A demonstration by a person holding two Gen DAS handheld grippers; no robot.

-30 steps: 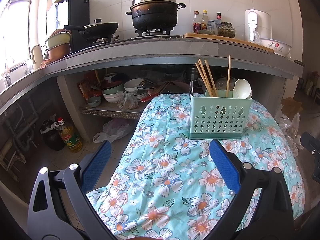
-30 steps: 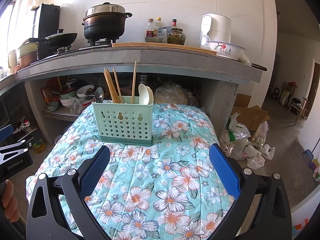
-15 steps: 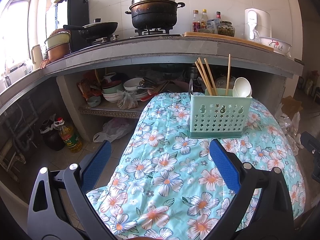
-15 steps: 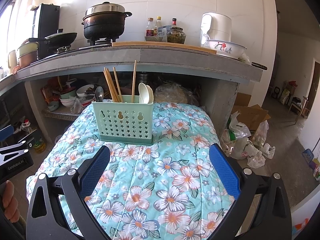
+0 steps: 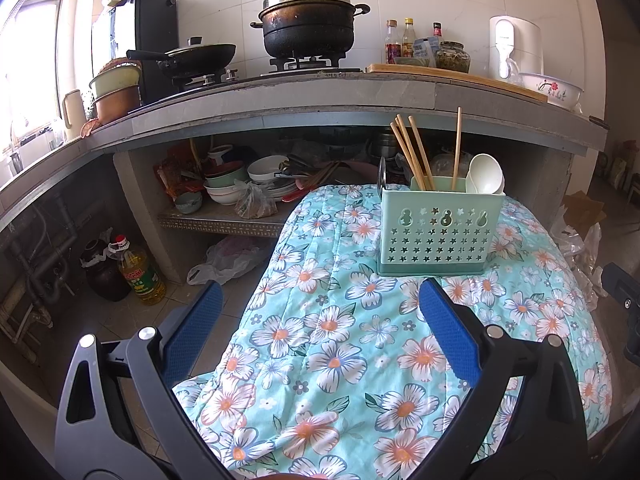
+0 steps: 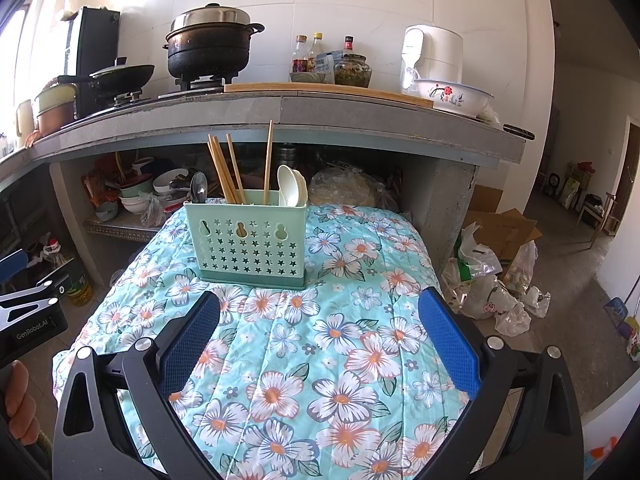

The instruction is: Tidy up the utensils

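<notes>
- A table is seen draped in a quilted cloth [image 6: 340,344], pale blue with white and orange flowers; creases are visible at the near edge.
- The green utensil holder [image 6: 250,240] is set upright on the far part of the cloth, well apart from both grippers.
- In the holder, wooden chopsticks [image 6: 224,172] are leaned to the left, one chopstick [image 6: 267,162] is stood nearly upright, white spoons [image 6: 292,190] are kept at the right end and a metal spoon [image 6: 199,190] at the left.
- The right gripper [image 6: 318,336] is held above the near cloth, its blue pads [image 6: 448,340] spread wide with nothing between them.
- The left gripper [image 5: 320,328] is likewise held wide apart and empty, hanging over the cloth's left edge and the tiled floor.
- Behind, a grey stone counter [image 6: 360,120] is loaded with a black pot [image 6: 210,50], a wok [image 6: 120,76], bottles and a flowered bowl [image 6: 454,96].
- Under the counter, stacked dishes [image 5: 236,188] are crowded on a shelf; an oil bottle [image 5: 140,276] is stood on the floor.
- Plastic bags [image 6: 492,292] and cardboard are piled to the right.
</notes>
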